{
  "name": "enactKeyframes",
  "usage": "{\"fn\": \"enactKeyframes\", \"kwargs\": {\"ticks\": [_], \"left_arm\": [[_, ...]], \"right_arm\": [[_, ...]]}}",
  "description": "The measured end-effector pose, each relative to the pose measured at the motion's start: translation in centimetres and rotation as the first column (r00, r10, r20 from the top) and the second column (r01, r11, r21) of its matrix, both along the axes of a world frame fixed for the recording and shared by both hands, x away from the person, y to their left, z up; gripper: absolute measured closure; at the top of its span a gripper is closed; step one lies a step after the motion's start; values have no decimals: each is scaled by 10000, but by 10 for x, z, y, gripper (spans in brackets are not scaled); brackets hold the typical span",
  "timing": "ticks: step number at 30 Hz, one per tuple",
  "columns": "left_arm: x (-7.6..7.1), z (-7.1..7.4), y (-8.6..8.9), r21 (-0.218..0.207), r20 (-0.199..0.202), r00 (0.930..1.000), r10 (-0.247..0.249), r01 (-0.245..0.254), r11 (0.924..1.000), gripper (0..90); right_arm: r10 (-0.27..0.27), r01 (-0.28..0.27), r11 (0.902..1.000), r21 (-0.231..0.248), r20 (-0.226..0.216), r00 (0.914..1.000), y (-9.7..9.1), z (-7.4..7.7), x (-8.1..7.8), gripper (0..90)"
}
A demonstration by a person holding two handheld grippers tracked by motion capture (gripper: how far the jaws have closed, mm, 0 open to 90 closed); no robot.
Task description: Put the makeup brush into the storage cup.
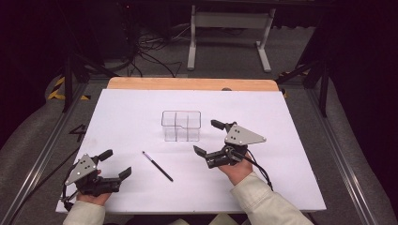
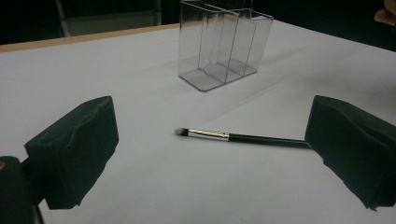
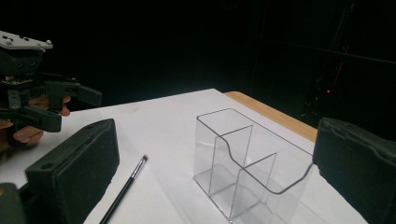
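A clear acrylic organizer [image 1: 181, 125] with several compartments stands upright in the middle of the white table [image 1: 281, 187]. A thin black makeup brush [image 1: 157, 166] lies flat in front of it, bristles toward the far left. My left gripper [image 1: 116, 163] rests open at the near left corner, left of the brush. In the left gripper view the brush [image 2: 243, 137] lies between the wide-apart jaws, beyond them, with the organizer [image 2: 219, 44] behind. My right gripper [image 1: 205, 137] is open just right of the organizer [image 3: 247, 163], holding nothing; its view also shows the brush [image 3: 123, 189] and the left gripper [image 3: 74, 109].
A wooden strip [image 1: 187, 83] runs along the table's far edge. Behind the table, a white metal stand [image 1: 230, 28] and loose cables [image 1: 150, 51] sit on the floor. Metal rails [image 1: 42, 154] flank both sides of the table.
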State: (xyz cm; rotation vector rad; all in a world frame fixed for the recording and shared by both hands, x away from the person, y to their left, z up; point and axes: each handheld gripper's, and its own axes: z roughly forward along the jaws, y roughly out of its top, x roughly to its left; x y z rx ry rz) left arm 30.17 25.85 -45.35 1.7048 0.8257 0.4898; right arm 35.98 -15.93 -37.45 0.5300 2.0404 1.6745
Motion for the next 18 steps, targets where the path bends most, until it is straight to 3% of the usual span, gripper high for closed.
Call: {"fn": "enactKeyframes", "kwargs": {"ticks": [7, 18], "left_arm": [[3, 0, 0, 7, 33, 10000, -18, 18, 10000, 32], [3, -1, -1, -38, -17, 10000, 12, -12, 10000, 33]], "right_arm": [[279, -279, 9994, -214, -9, 9996, 15, 2, 2, 8], [600, -604, 9981, -112, -268, 9978, 34, 1, 9, 8]]}}
